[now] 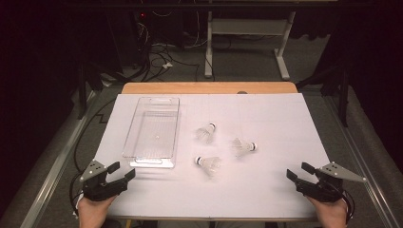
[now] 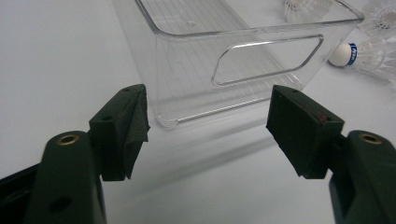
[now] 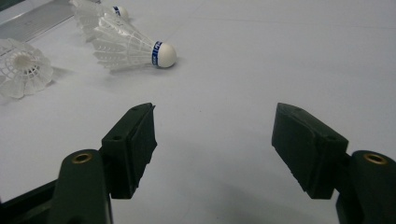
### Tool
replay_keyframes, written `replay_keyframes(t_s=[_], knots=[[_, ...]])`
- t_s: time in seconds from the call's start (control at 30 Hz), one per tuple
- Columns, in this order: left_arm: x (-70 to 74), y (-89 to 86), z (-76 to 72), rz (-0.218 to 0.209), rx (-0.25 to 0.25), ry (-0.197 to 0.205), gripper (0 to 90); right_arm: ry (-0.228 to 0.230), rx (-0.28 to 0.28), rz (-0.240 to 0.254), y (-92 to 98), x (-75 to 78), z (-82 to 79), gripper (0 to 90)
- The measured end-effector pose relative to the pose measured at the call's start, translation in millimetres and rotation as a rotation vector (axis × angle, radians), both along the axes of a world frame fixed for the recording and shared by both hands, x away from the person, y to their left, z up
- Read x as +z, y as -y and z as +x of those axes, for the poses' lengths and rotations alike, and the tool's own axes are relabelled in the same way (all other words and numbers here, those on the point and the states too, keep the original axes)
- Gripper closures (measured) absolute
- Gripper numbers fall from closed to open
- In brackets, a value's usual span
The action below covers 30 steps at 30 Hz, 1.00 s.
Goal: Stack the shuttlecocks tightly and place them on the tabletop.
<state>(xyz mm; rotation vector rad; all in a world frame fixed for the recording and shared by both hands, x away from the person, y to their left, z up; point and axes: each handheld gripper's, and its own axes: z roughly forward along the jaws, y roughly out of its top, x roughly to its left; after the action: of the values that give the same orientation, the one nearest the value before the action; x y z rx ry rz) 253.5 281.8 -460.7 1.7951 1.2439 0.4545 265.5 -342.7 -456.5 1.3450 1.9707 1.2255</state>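
Left gripper (image 1: 124, 172) spread wide, nothing held, parked at near-left table corner. Right gripper (image 1: 298, 172) same, released, near-right corner. Clear bin (image 1: 153, 133) just ahead of left gripper; its own view adds the handle cutout (image 2: 267, 59) in the near wall. Three shuttlecocks lying mid-table: far (image 1: 206, 133), right (image 1: 244, 147), near (image 1: 208, 163). Right gripper view resolves blue band on a cork (image 3: 157, 49), unreadable from high view.

Each bare hand carries a black two-jaw gripper: the left gripper (image 1: 122, 172) and right gripper (image 1: 300, 172) each bear a grey three-cornered plate on top. Brass-ringed screw holes sit behind the blocky jaws. Black cables trail from both.
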Motion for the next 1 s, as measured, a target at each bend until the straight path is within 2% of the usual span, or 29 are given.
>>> replay_keyframes(t_s=[0.33, 0.47, 0.83, 1.0], knots=[[3.1, 5.1, -5.7, 0.011, -0.011, 0.011, 31.4, -0.011, 0.005, -0.011, -1.1, -0.7, 0.7, 30.5], [4.1, 7.7, -6.6, -0.023, -0.036, -0.001, 31.5, -0.001, 0.013, -0.006, -0.5, -0.3, 0.4, 30.6], [6.5, 14.8, -9.1, -0.011, -0.047, 0.0, 32.7, -0.012, 0.025, -0.012, -1.6, -1.1, 1.4, 30.3], [11.2, 22.9, -11.5, 0.007, -0.064, 0.017, 32.8, -0.017, 0.029, -0.009, -1.9, -1.6, 2.0, 29.8]])
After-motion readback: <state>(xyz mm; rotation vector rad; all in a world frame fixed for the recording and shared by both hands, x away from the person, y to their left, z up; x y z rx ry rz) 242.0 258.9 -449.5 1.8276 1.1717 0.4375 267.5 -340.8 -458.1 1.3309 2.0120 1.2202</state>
